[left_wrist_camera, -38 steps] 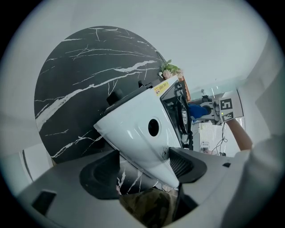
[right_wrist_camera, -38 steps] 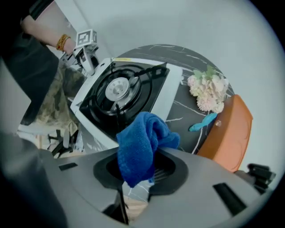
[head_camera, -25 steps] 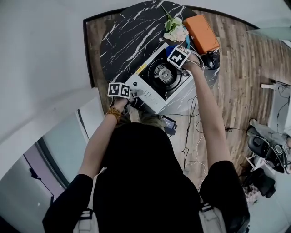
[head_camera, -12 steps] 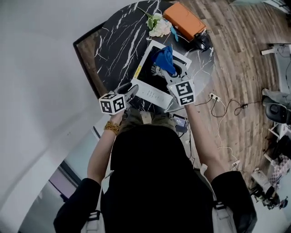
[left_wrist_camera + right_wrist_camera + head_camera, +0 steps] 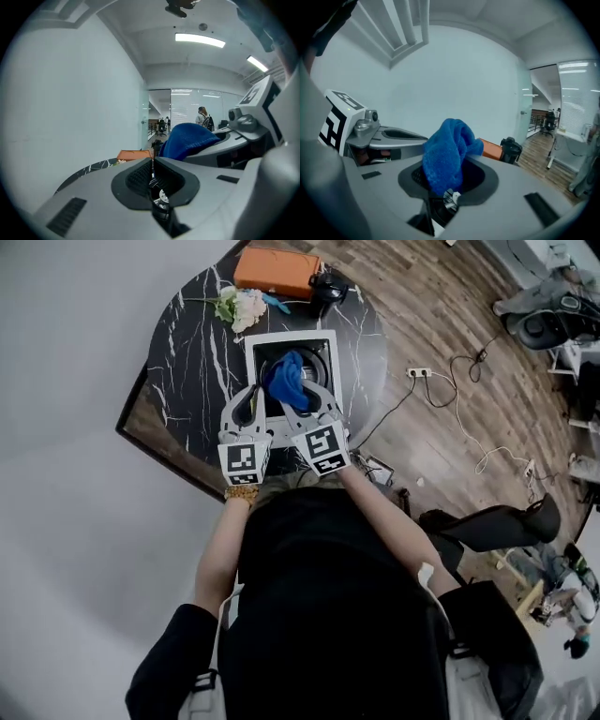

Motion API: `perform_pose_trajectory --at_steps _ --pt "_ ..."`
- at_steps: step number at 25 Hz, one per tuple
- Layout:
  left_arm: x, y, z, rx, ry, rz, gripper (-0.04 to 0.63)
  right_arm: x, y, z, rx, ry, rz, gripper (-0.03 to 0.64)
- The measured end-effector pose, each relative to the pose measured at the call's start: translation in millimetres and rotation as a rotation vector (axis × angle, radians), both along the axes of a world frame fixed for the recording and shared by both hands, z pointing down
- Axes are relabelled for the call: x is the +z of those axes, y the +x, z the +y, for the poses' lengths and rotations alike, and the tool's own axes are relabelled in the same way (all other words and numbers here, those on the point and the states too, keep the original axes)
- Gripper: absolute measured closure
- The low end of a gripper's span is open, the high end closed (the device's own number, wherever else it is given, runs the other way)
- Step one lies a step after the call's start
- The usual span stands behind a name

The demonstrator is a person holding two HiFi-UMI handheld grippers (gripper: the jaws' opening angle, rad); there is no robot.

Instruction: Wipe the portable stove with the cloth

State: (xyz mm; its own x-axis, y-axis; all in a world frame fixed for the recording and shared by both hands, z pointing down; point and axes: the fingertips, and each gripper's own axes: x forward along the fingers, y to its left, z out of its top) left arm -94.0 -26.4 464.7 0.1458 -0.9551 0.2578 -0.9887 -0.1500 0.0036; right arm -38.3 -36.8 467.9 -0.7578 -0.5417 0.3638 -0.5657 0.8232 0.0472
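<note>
- Holding the cloth (image 5: pixel 445 150) between its two jaws, my right gripper (image 5: pixel 447 182) is closed on it; the pads press the lower part of the blue fabric, and the rest stands up above the jaws in a loose bunch.
- My left gripper (image 5: pixel 152 177) has just been closing. Its jaws are now together and nothing is between them.
- Both grippers are side by side and near each other in front of me. In the left gripper view I see the right gripper with the cloth at the right side, and in the right gripper view the left gripper shows at the left side.
- In the head view the cloth shows over the dark middle of the portable stove (image 5: pixel 291 337), just beyond the tips of the right gripper. I cannot tell whether it touches the stove.
- The tips of the left gripper show over the near left part of the stove.
- The stove is white with a dark middle part, and it stands on the round black table (image 5: pixel 192 362) with white veins, near the edge that is closest to me.
- Behind the stove, at the far side of the table, there is an orange box (image 5: pixel 277 270). White flowers (image 5: pixel 239 306) lie near the left end of the box, and a black object (image 5: pixel 328 285) stands at its right end.
- Around the table is a wooden floor (image 5: pixel 441 324) with some cables on it.
</note>
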Motion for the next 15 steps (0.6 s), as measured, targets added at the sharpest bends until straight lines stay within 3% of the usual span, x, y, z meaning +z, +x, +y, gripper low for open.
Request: perform_pose_trajectory --at_steps 6,15 --pt "15 5 1 0.068 -0.028 0.015 0.574 6 1 8 0.075 0.026 0.067 0.525" --pt "34 10 2 0.151 -0.072 0.028 0.574 5 12 10 0.100 0.055 0.102 0.526"
